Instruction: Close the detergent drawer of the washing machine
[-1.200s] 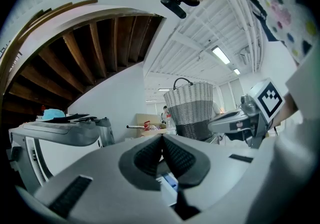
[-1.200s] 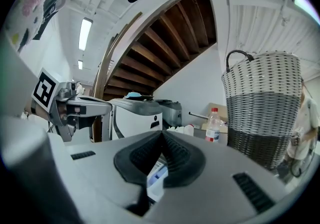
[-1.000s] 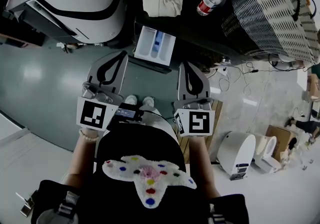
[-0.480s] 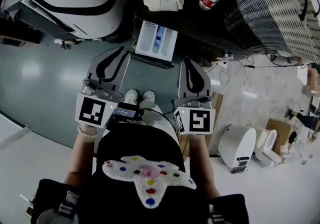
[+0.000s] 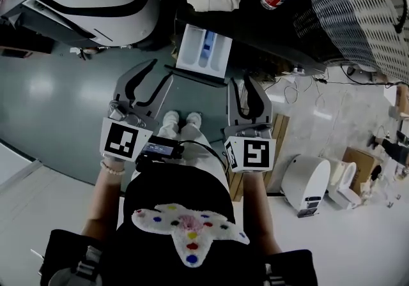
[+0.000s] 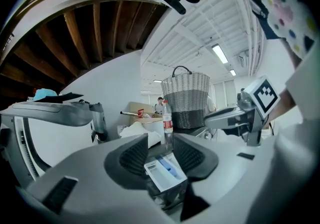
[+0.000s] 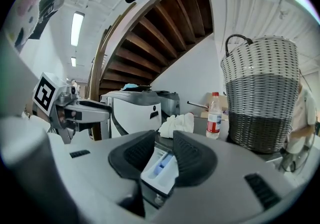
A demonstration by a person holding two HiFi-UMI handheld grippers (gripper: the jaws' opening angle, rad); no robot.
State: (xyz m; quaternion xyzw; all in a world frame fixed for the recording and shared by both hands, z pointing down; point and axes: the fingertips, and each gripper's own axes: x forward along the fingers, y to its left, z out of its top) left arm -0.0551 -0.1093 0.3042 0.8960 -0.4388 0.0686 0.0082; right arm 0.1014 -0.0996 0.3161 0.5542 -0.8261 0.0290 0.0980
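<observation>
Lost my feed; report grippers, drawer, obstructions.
Left gripper and right gripper: jaws just opening, nothing between them. Detergent drawer pulled out, ahead. Nothing in the way.

White detergent drawer (image 5: 203, 53) pulled out, apparently empty.

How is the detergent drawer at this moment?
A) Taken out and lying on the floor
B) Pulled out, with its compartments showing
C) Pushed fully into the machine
B: the detergent drawer sticks out from the front of the washing machine, and its white compartments and blue insert are open to view from above.
</observation>
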